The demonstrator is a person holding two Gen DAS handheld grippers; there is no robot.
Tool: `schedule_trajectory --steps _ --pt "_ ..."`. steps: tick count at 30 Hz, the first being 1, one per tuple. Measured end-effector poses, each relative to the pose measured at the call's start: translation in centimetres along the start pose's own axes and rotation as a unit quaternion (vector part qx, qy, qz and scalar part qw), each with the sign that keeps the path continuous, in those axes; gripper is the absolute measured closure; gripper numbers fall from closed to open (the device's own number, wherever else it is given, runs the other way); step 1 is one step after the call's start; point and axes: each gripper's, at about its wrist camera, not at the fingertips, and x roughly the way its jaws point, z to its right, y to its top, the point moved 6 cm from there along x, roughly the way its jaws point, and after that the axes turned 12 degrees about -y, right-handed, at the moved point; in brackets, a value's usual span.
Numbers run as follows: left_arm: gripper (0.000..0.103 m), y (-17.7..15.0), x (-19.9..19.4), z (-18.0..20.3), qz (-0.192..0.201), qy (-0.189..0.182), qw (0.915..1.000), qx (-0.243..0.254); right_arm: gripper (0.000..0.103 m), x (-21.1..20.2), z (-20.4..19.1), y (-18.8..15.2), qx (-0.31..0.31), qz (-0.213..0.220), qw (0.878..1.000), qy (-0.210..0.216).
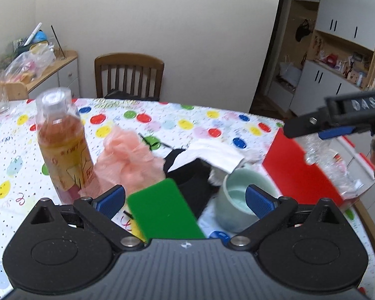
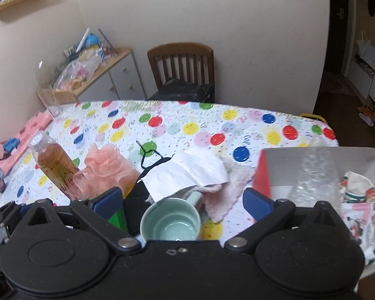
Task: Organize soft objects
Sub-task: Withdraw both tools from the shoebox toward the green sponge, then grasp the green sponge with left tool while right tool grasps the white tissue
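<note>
Dining table w/ balloon-print tablecloth (image 2: 177,125); wooden chair (image 2: 181,67) at far side against wall.

Left gripper (image 1: 185,200): jaws wide apart, nothing clamped; green sponge block (image 1: 162,212) lies on the cloth below, between the blue pads (image 1: 111,200).

Right gripper (image 2: 182,200): jaws likewise spread, gripping nothing; celadon mug (image 2: 171,221) stands upright on the table beneath, in the gap.

Soft items, centre of table, heaped & touching: pink mesh bath pouf (image 2: 107,167), black fabric w/ strap (image 1: 190,182), white paper towel (image 2: 187,172) draped on top, pale pink fuzzy cloth (image 2: 227,195) just right of mug.

Amber-liquid bottle (image 2: 56,165), clear cap, upright beside pouf, left.

Red-sided box (image 2: 312,167), white inside, at right table edge: holds printed socks (image 2: 357,195) & a clear crinkled plastic bottle (image 2: 315,175).
</note>
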Motion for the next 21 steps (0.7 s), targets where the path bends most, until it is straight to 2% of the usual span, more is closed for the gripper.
schedule_trajectory --steps 7,13,21 --pt "0.000 -1.4 2.5 -1.6 -0.020 0.008 0.9998 -0.003 0.000 5.1 -3.4 0.1 -0.039 -0.045 0.998 -0.010" --pt "0.000 -2.4 4.3 -2.0 -0.036 0.017 0.9992 -0.001 0.000 8.8 -5.7 0.3 -0.073 -0.066 0.995 -0.010" --pt "0.001 -3.0 6.4 -2.8 -0.054 0.021 0.9982 -0.014 0.003 12.9 -6.7 0.5 -0.095 -0.087 0.991 -0.018"
